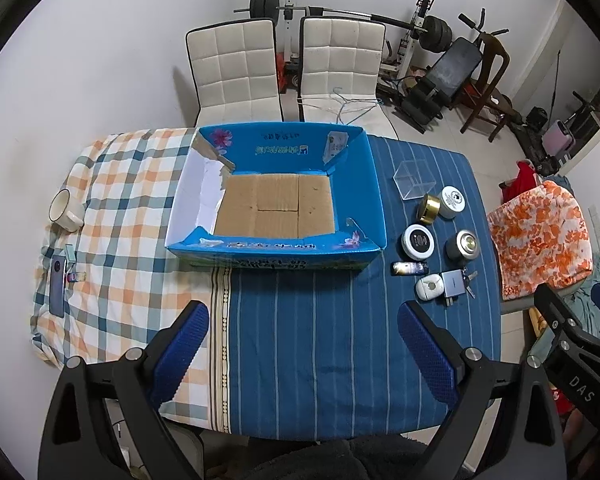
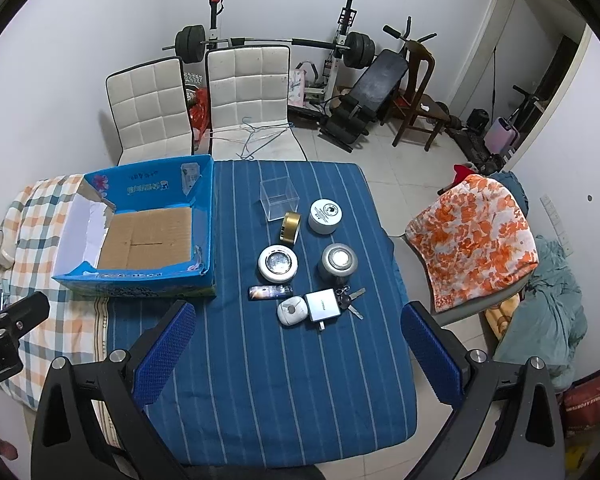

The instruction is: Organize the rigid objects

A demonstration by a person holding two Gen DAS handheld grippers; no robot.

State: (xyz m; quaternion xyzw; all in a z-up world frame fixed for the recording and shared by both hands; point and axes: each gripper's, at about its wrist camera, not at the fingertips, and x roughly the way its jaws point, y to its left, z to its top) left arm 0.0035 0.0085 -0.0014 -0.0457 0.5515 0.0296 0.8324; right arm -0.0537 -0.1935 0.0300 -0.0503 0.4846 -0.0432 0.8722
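Note:
An open blue cardboard box (image 1: 374,204) (image 2: 204,216) with a bare brown floor sits mid-table. To its right lie small objects: a clear plastic cube (image 2: 278,198), a gold tin (image 2: 291,227), a white jar (image 2: 324,216), a white round tin (image 2: 278,264), a grey jar (image 2: 339,262), a lighter (image 2: 270,293), a white case (image 2: 292,310), a silver charger (image 2: 322,306) and keys (image 2: 350,302). They also show in the left wrist view, such as the clear cube (image 1: 414,178). My left gripper (image 1: 304,348) and right gripper (image 2: 298,352) are open and empty, above the table's near edge.
The table wears a blue striped cloth (image 2: 284,380) and a checked cloth (image 1: 120,208). A white mug (image 1: 66,210) and a phone (image 1: 58,286) lie at the left. Two white chairs (image 1: 236,68) stand behind. An orange-patterned chair (image 2: 472,236) is at the right.

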